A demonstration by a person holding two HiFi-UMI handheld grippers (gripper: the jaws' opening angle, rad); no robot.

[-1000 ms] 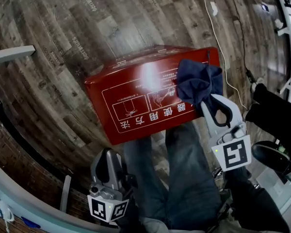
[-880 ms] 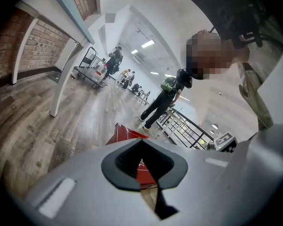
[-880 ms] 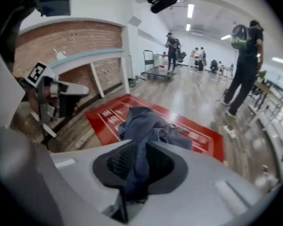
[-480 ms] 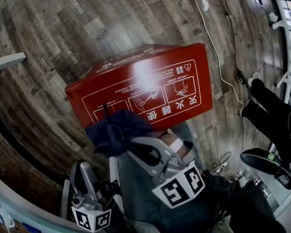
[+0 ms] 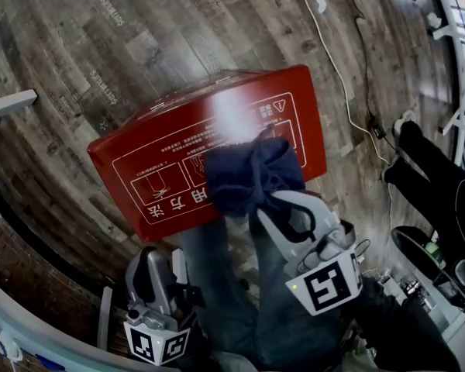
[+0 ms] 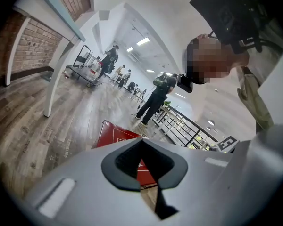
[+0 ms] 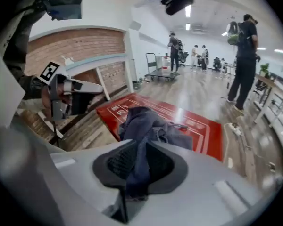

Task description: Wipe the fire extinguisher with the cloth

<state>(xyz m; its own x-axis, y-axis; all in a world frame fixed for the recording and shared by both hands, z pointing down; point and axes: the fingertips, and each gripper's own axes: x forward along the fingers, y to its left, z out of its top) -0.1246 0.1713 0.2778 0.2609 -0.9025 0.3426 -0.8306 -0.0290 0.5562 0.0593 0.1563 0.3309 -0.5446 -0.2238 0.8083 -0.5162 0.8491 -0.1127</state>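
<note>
Right gripper view shows the right gripper [image 7: 140,145] with its grey moulded jaws nearly together, the ribbed black pads pinching a fold of the cloth [image 7: 148,122]. The cloth is soft dark blue fabric, bunched and creased, and it spills forward from the jaw tips in a loose heap. That heap rests on the top face of the fire extinguisher box [image 7: 203,126], a flat, rectangular red case with a glossy surface, white line diagrams and white lettering. In the head view the cloth sits on the near middle part of the lid, close to the edge nearest the person, and a bright glare streak crosses the red panel beside it.

The left gripper [image 6: 141,142] is off the box, low at the person's left side. Its jaw tips meet, with nothing between the pads. The box lies on a floor [image 5: 101,53] of grey-brown wood-grain planks. A thin white cable [image 5: 337,60] runs across the planks beyond the box's right end. The person's jeans [image 5: 217,285] show just below the box.
</note>
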